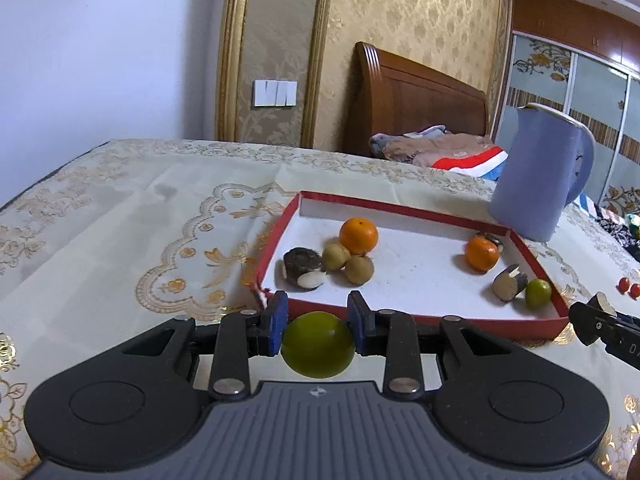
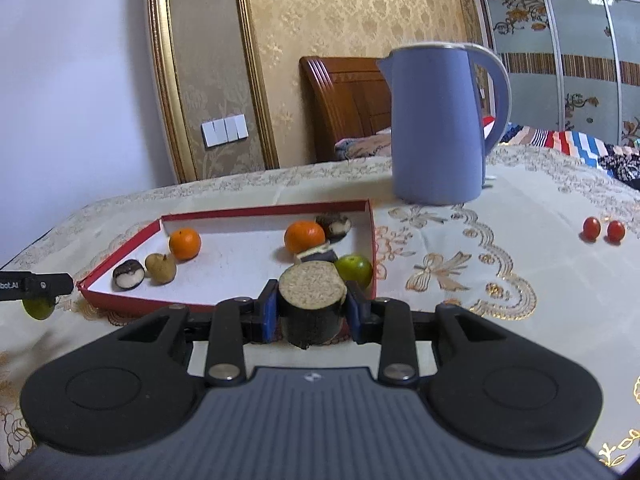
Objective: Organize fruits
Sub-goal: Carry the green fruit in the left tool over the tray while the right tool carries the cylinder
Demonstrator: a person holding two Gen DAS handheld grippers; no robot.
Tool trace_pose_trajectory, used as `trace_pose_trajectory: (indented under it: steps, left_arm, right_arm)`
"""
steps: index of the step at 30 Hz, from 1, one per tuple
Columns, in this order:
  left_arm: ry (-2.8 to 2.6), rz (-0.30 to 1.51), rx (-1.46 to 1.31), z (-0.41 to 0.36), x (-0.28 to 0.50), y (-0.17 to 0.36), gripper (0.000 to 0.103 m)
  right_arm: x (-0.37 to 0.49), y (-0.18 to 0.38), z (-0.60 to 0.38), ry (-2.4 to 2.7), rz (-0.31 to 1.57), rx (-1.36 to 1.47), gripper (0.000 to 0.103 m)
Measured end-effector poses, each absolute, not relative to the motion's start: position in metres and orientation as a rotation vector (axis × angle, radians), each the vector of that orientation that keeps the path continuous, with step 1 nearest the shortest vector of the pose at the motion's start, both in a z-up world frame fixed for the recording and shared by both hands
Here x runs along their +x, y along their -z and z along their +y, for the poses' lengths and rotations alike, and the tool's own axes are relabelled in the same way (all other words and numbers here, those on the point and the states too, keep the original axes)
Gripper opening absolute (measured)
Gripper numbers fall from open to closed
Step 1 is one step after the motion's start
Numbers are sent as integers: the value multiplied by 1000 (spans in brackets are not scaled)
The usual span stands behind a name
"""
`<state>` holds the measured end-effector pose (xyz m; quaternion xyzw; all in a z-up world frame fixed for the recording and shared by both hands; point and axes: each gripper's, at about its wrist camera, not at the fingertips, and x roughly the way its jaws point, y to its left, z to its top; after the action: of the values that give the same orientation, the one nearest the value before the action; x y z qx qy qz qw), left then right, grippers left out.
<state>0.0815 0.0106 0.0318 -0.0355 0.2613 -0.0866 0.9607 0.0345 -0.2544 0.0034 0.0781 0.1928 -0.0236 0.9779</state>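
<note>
A shallow red tray (image 1: 400, 202) with a white floor lies on the table. It holds two oranges (image 1: 359, 236), brownish round fruits (image 1: 359, 269), dark cut pieces (image 1: 301, 266) and a small green fruit (image 1: 538, 293). My left gripper (image 1: 318, 320) is shut on a green round fruit (image 1: 318, 346), just before the tray's near rim. My right gripper (image 2: 312, 306) is shut on a dark cylindrical piece with a pale cut face (image 2: 312, 300), at the tray's (image 2: 264, 210) near right corner. It also shows at the right edge of the left view (image 1: 600, 316).
A blue kettle (image 2: 436, 124) stands behind the tray's far right corner. Two small red tomatoes (image 2: 604, 230) lie on the embroidered cloth (image 2: 480, 264) to the right of the tray. The table's far edge meets a wall and a wooden bed headboard (image 1: 416, 100).
</note>
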Motion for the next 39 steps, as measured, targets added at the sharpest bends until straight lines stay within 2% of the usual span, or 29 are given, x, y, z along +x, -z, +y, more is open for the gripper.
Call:
trace_pose_trajectory:
  steps: [14,39]
  left_arm:
    - [182,502,34,-42,106,-29,32]
    - [152,501,77,-62,136,-9,32]
  right_arm:
    - [60,-5,-247,40,423,132,32]
    - [121,13,-223,19,552,50,32]
